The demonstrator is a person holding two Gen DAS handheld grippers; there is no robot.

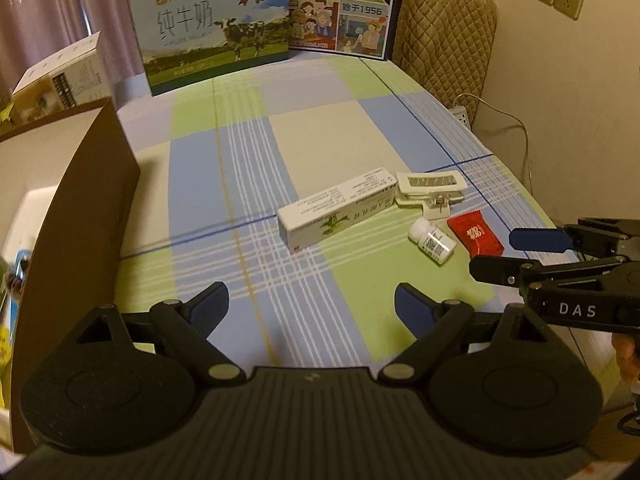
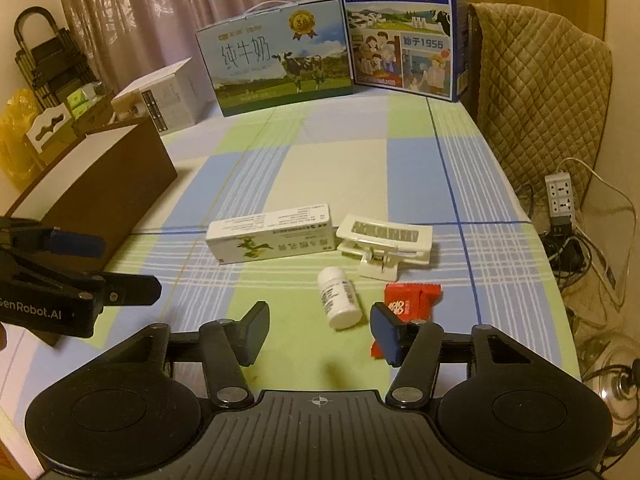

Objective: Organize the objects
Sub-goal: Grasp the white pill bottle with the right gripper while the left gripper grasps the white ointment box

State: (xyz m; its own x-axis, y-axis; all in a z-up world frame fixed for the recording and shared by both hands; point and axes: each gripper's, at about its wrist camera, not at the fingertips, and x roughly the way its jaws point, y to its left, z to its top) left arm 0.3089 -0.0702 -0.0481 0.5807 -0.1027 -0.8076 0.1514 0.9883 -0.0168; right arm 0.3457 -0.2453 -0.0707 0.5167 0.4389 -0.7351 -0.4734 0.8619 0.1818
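Nearest, the right gripper [image 2: 318, 330] hovered with fingers apart and empty, the pill bottle [image 2: 338, 298] lying just ahead between them; a square, centred approach seemed advisable, avoiding the red packet [image 2: 412, 300] beside it. The left gripper [image 1: 312, 306] was likewise spread and empty. Farther off lay the medicine box [image 2: 272, 236] and clip [image 2: 384, 244]; the brown box's [image 2: 104, 188] contents were hidden.
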